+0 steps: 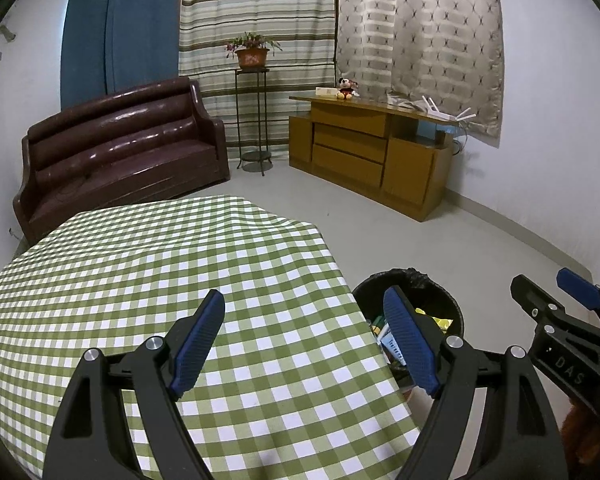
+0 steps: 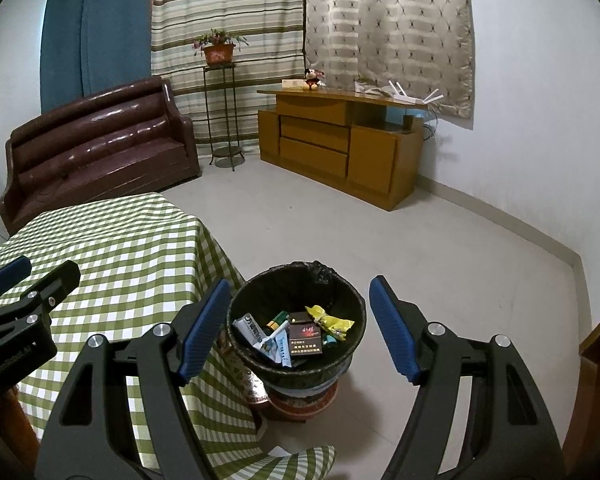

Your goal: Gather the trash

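A green-and-white gingham cloth covers the worktop (image 1: 180, 280). The round bin's plastic liner (image 2: 296, 284) is black, holding a crumpled yellow wrapper (image 2: 332, 322) and a dark brown cigarette pack (image 2: 306, 338). Each tool's pads are ribbed blue.

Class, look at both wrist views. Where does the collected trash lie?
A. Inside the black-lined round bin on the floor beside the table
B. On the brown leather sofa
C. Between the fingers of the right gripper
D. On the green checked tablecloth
A: the wrappers and dark cigarette pack lie inside the black-lined round bin, which stands on the floor beside the table.
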Action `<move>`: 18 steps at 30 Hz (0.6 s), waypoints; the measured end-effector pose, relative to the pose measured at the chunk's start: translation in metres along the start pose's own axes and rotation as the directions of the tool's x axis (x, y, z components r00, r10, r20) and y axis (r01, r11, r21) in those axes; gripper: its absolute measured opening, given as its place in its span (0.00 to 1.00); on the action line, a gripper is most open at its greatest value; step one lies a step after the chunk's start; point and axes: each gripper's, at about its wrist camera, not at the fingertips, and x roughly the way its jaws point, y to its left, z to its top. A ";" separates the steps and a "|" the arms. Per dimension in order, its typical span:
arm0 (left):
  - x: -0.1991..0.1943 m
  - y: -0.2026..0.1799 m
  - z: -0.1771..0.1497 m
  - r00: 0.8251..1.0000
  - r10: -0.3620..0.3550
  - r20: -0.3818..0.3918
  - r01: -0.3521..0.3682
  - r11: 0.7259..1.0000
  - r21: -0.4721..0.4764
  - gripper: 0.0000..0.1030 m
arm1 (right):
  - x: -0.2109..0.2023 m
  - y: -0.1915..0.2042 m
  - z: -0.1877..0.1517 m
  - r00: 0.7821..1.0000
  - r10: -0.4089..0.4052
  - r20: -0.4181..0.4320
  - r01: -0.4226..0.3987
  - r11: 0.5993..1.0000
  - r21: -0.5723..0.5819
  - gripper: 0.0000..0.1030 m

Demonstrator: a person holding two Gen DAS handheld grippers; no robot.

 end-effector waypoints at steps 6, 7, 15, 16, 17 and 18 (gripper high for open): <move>0.000 0.000 0.000 1.000 0.000 -0.001 0.000 1.000 0.001 0.77 | 0.000 0.000 0.000 1.000 -0.001 -0.002 0.001 1.000 0.001 0.69; 0.000 0.000 0.000 1.000 -0.001 -0.001 0.001 1.000 0.000 0.77 | 0.000 0.000 -0.001 1.000 -0.001 -0.002 0.001 1.000 0.000 0.69; -0.002 0.000 -0.001 1.000 0.000 -0.004 0.000 1.000 -0.001 0.77 | 0.000 0.001 -0.001 1.000 -0.001 -0.006 0.001 1.000 -0.001 0.69; -0.002 0.000 -0.001 1.000 0.000 -0.004 0.000 1.000 0.000 0.77 | 0.000 0.001 -0.001 1.000 -0.001 -0.006 0.001 1.000 -0.001 0.69; -0.002 0.000 -0.001 1.000 0.000 -0.004 0.000 1.000 -0.001 0.77 | 0.000 0.001 -0.001 1.000 -0.001 -0.006 0.001 1.000 -0.001 0.69; -0.002 0.000 -0.001 1.000 -0.001 -0.005 0.001 1.000 -0.002 0.77 | 0.000 0.001 -0.001 1.000 -0.001 -0.006 0.001 1.000 0.000 0.69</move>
